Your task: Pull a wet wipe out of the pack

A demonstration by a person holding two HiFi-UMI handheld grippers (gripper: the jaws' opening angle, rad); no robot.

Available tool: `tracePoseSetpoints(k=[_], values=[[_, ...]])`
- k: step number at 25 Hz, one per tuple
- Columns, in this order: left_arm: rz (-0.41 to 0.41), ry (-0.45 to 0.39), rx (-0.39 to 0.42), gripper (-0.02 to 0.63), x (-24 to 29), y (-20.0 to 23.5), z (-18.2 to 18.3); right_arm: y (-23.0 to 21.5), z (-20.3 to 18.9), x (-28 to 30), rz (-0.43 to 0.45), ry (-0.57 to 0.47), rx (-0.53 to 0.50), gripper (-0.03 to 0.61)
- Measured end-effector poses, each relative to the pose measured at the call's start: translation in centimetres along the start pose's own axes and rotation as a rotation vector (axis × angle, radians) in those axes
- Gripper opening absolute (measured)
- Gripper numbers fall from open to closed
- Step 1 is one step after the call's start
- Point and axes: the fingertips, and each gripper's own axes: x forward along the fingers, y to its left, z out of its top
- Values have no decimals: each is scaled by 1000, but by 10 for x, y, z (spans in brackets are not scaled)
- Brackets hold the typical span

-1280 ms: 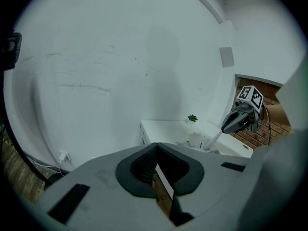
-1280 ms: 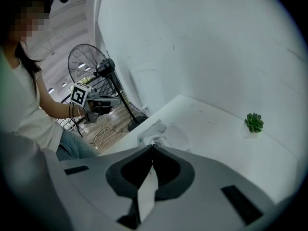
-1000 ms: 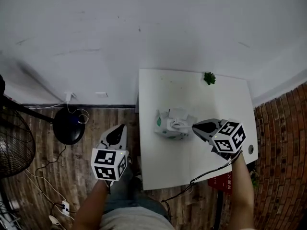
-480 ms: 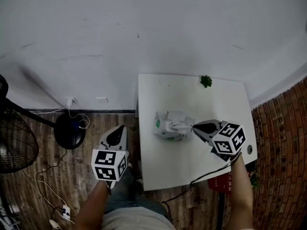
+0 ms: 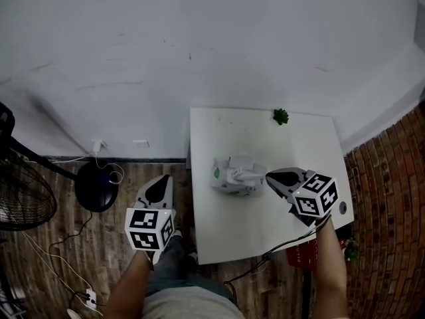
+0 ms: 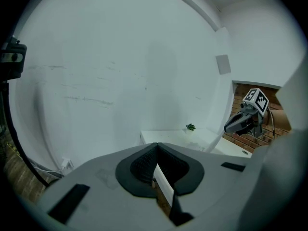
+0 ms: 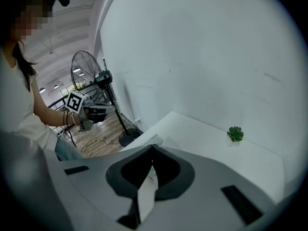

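The wet wipe pack [image 5: 229, 177], white with a green mark, lies crumpled on the white table [image 5: 259, 224]. A white wipe [image 5: 251, 175] stretches as a short strip from the pack's top to my right gripper [image 5: 267, 175], which is shut on it. In the right gripper view the wipe [image 7: 146, 192] shows as a pale strip between the closed jaws of the right gripper [image 7: 153, 148]. My left gripper [image 5: 161, 181] hangs left of the table over the wooden floor, shut and empty; its tips [image 6: 156, 145] meet in its own view.
A small green plant [image 5: 280, 116] sits at the table's far edge. A floor fan [image 5: 20, 198], a black round base [image 5: 96, 186] and loose cables lie on the floor to the left. A brick wall [image 5: 392, 211] runs along the right.
The wipe has been drawn out of the pack into a strip held by the right gripper. The left gripper has stayed where it was.
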Motion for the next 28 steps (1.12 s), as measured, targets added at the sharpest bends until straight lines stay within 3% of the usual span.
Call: tracePoseSetpoints(k=[12, 24, 28], values=[[-15, -53, 2, 0, -7, -7, 19, 6, 20, -24, -64, -115, 22, 3], [-81, -124, 58, 0, 2, -23, 70, 25, 59, -70, -210, -357, 80, 3], [-132, -146, 83, 0, 10, -36, 95, 24, 64, -92, -310, -441, 122, 3]])
